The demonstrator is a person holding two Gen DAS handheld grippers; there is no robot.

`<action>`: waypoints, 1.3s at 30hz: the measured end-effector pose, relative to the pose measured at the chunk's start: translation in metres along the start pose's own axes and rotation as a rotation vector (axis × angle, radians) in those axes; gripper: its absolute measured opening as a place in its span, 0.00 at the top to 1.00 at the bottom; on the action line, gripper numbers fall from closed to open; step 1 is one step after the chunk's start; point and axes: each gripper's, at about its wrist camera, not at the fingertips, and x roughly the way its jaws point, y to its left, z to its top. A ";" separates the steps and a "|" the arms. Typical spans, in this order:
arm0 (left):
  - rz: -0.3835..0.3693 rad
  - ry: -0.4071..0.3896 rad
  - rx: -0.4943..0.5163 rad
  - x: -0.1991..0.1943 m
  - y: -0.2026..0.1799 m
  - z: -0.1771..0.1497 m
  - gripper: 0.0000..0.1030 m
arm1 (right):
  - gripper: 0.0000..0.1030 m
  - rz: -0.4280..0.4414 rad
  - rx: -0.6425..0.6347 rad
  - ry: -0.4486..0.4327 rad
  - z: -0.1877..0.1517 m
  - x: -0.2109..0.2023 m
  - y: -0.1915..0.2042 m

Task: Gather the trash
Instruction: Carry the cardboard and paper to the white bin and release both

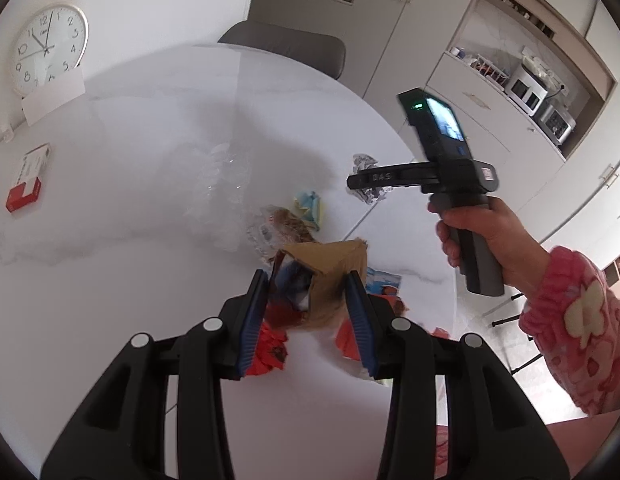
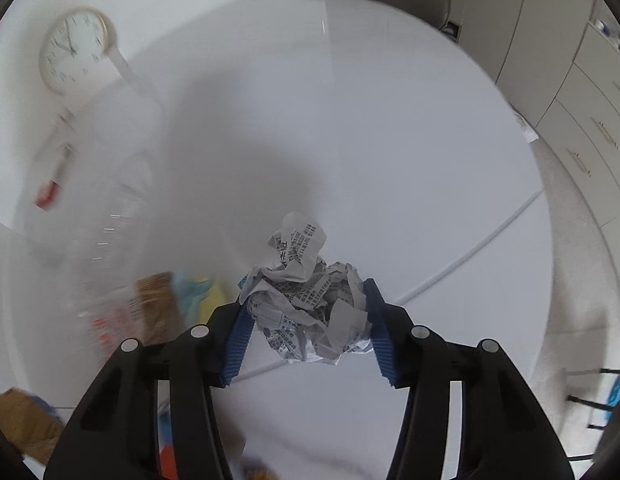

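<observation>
My left gripper (image 1: 307,280) is shut on a brown paper bag (image 1: 330,276) that holds wrappers, just above the white table (image 1: 129,280). My right gripper (image 2: 305,308) is shut on a crumpled ball of printed paper (image 2: 310,300) and holds it above the table (image 2: 370,140). In the left wrist view the right gripper (image 1: 352,182) is to the right, in front of the paper ball (image 1: 366,164). Loose trash lies on the table: a yellow and blue wad (image 1: 310,206), a clear plastic wrapper (image 1: 217,196), a clear snack bag (image 1: 277,228), and red wrappers (image 1: 269,350).
A red and white box (image 1: 27,178) lies at the table's left. A wall clock (image 1: 47,48) and a white card (image 1: 53,98) stand at the back left. A grey chair (image 1: 285,50) is behind the table. Cabinets and appliances (image 1: 530,88) are at the right.
</observation>
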 end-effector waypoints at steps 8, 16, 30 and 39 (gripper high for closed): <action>-0.068 -0.020 0.079 -0.012 -0.055 -0.006 0.62 | 0.49 -0.003 0.062 -0.078 -0.095 -0.116 -0.058; -0.156 0.015 0.163 0.000 -0.119 -0.009 0.62 | 0.48 -0.093 0.234 0.037 -0.211 -0.132 -0.128; -0.184 0.154 0.342 0.041 -0.207 -0.030 0.62 | 0.18 -0.051 0.435 0.310 -0.306 -0.008 -0.184; -0.221 0.280 0.436 0.084 -0.253 -0.057 0.62 | 0.09 -0.108 0.538 0.253 -0.327 -0.050 -0.225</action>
